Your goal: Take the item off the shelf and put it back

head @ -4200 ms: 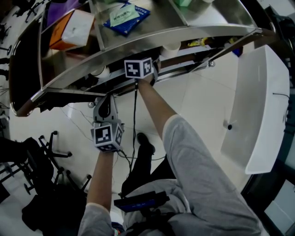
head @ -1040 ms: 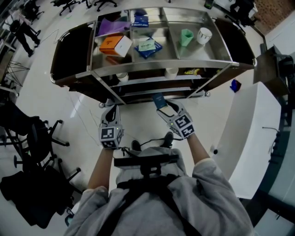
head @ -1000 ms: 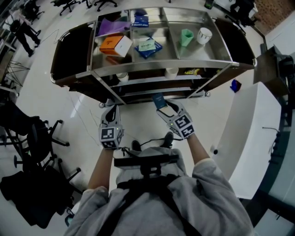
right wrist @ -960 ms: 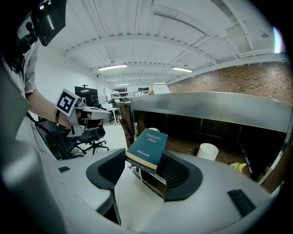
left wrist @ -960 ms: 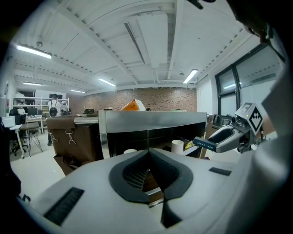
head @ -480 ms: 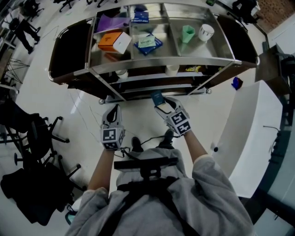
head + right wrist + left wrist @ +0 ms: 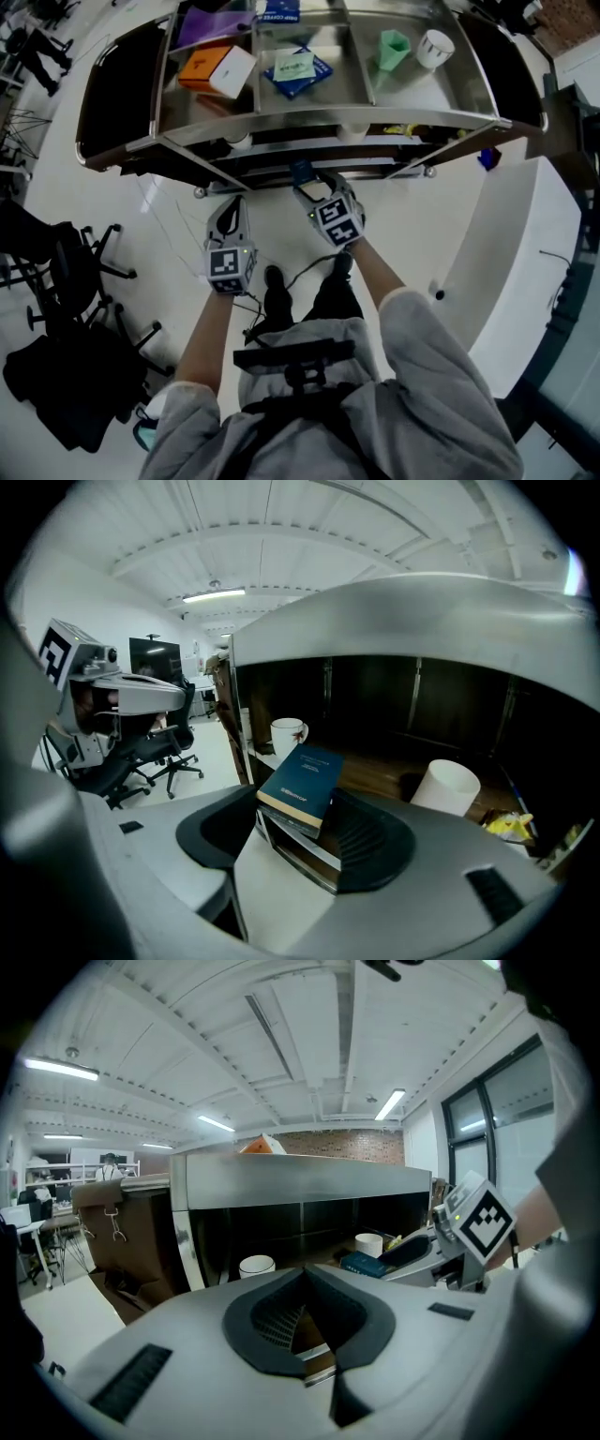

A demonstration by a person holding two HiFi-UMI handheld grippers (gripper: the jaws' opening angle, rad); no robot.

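Observation:
A dark blue book (image 7: pixel 305 785) lies flat between the jaws of my right gripper (image 7: pixel 300 832), which is shut on its near end. In the head view the book (image 7: pixel 302 172) pokes forward from the right gripper (image 7: pixel 307 184) to the front edge of the steel shelf cart (image 7: pixel 328 120). It points at the middle wooden shelf (image 7: pixel 375 772), between a white mug (image 7: pixel 289 735) and a white cup (image 7: pixel 448 787). My left gripper (image 7: pixel 230 214) hangs lower and to the left, shut and holding nothing (image 7: pixel 302 1321). From its view I see the book (image 7: pixel 364 1264) in the right gripper.
The cart's top tray holds an orange-and-white box (image 7: pixel 211 70), a blue packet (image 7: pixel 295 70), a green cup (image 7: pixel 394 49) and a white cup (image 7: pixel 434 47). A white counter (image 7: pixel 525 272) curves along the right. Black office chairs (image 7: pixel 75 272) stand on the left floor.
My right gripper has carried the book forward and a little left, up to the cart's front edge. The left gripper has barely moved. The earliest frame shows the right arm reaching into the shelf.

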